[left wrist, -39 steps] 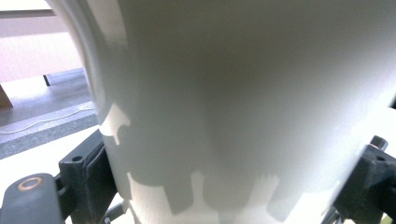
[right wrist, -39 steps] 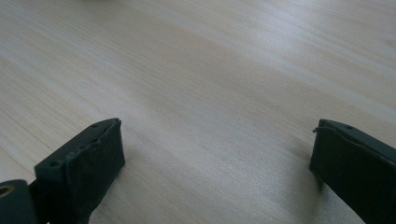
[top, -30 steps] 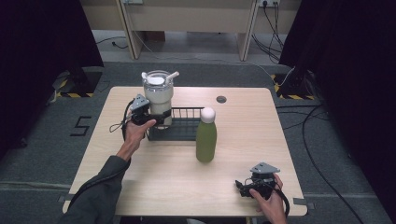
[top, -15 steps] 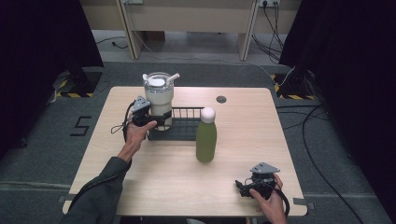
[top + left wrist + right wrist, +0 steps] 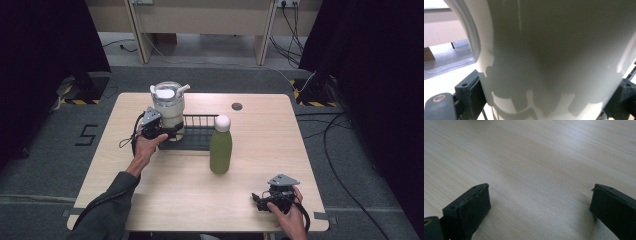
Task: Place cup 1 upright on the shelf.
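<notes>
A large white lidded tumbler (image 5: pixel 167 106) with a straw stands at the left end of a black wire rack (image 5: pixel 199 136). My left gripper (image 5: pixel 166 131) is shut on the tumbler's lower body. In the left gripper view the white wall (image 5: pixel 554 50) sits between both jaws, which press on its sides. A green bottle (image 5: pixel 220 150) with a white cap stands upright just right of the rack's front. My right gripper (image 5: pixel 257 200) rests low near the table's front right, open, with bare wood between its jaws (image 5: pixel 540 205).
The wooden table (image 5: pixel 165 200) has a small dark round grommet (image 5: pixel 237 106) near its far edge. Dark curtains flank both sides, and cables lie on the floor to the right. A person's sleeve (image 5: pixel 107 207) reaches in from the front left.
</notes>
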`<act>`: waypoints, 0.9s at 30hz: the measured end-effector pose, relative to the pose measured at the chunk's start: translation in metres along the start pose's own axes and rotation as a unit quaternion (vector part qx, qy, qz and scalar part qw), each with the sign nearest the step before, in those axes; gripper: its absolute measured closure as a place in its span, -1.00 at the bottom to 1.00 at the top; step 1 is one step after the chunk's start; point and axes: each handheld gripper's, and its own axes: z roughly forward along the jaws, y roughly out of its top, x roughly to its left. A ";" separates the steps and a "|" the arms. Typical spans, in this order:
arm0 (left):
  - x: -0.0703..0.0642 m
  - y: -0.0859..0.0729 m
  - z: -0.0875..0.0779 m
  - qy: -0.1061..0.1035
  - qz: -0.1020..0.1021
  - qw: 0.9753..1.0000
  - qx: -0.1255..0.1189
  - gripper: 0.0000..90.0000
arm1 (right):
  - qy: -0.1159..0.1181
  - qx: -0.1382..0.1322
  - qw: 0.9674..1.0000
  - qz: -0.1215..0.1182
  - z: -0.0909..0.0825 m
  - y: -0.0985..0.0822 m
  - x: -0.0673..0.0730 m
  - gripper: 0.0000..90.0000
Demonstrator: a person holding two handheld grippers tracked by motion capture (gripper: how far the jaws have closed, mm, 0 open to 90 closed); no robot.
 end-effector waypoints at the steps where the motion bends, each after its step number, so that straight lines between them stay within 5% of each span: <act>1: -0.001 -0.001 0.000 0.000 0.002 1.000 -0.002 -0.77 | 0.000 0.000 1.000 0.000 0.000 0.000 0.000 -0.93; 9: -0.003 -0.005 0.001 0.003 -0.012 1.000 -0.026 -0.78 | 0.000 0.000 1.000 0.000 0.000 0.000 0.000 -0.93; 27: -0.002 -0.005 -0.003 0.003 0.005 1.000 -0.010 -0.79 | -0.001 0.000 1.000 -0.001 0.000 0.000 0.000 -0.92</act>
